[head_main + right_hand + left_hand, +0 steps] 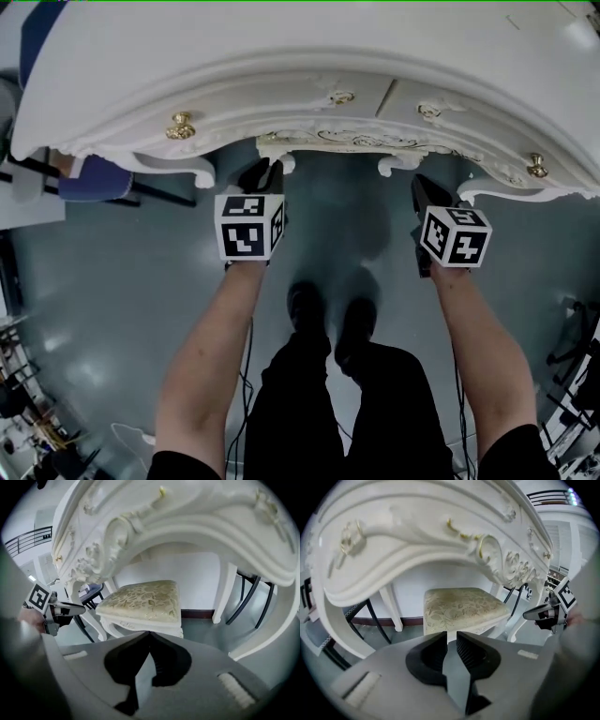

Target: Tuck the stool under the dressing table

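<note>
**Dressing table**: white painted wood. It has a smooth curved top and a scalloped front edge with carved scrollwork and gilt touches. Round brass knobs sit on the drawer fronts, and the legs are curled. It stands straight ahead of you.

**Stool**: a squarish padded seat in cream fabric with a pale leaf pattern, on a white carved frame. It sits inside the knee arch of the dressing table, beneath the top and between the legs, in front of a white wall. In your head view the top hides it.

**Your left hand-held gripper**: grey body with black ribbed pads. The jaws are a narrow slit apart with nothing between them, pointed at the stool but clear of it.

**Your right hand-held gripper**: same build, jaw tips pressed together and empty, also short of the stool.

**Marker cubes**: white with black square patterns, one on each gripper, just below the table's front edge.

**Floor**: smooth, glossy grey-green, with your dark shoes on it.
</note>
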Motion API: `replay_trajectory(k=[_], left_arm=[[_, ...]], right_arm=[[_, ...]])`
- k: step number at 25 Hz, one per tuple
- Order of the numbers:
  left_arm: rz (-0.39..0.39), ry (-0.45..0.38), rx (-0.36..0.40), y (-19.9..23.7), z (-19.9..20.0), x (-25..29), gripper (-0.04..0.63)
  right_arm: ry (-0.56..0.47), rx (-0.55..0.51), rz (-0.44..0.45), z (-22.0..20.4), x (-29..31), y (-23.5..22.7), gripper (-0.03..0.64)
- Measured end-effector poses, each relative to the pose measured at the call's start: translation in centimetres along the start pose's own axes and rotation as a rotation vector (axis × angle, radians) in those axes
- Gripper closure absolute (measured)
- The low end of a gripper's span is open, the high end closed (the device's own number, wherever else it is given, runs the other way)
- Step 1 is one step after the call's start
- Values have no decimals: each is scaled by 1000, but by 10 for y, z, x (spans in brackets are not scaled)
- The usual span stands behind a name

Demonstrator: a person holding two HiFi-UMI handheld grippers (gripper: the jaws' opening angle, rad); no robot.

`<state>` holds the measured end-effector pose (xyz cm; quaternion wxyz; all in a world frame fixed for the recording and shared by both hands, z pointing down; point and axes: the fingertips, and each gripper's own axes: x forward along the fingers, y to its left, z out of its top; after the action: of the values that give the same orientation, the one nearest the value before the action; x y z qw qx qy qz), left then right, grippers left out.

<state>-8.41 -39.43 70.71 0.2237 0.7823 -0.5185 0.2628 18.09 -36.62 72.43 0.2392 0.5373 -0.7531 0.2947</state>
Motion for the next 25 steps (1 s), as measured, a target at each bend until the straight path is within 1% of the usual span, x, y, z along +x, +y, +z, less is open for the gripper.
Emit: replay_trajectory(k=[3, 7, 10, 13, 17, 20, 23, 25], left_arm=[[-9, 13, -38, -16, 10, -40, 522], [-7, -14, -102, -43, 39, -104, 535], [-30, -26, -151, -60, 56, -139, 558], [-44, -34, -141, -75, 71, -164, 578], [-79, -35, -127, -92, 89, -186, 578], [-94, -37, -105, -104, 104, -201, 577], [-98, -29, -85, -118, 114, -218, 578], [-106, -17, -89, -131, 116, -230, 578]], right_arm=[[24, 29, 41, -4, -42, 22, 614], [6, 76, 107, 15, -102, 47, 614], [5, 50, 128, 30, -141, 64, 614], [12, 30, 146, 39, -170, 82, 614], [-9, 51, 158, 58, -196, 92, 614], [-13, 43, 164, 67, -213, 97, 614], [-15, 20, 160, 70, -234, 97, 614], [-3, 28, 145, 63, -250, 94, 614]])
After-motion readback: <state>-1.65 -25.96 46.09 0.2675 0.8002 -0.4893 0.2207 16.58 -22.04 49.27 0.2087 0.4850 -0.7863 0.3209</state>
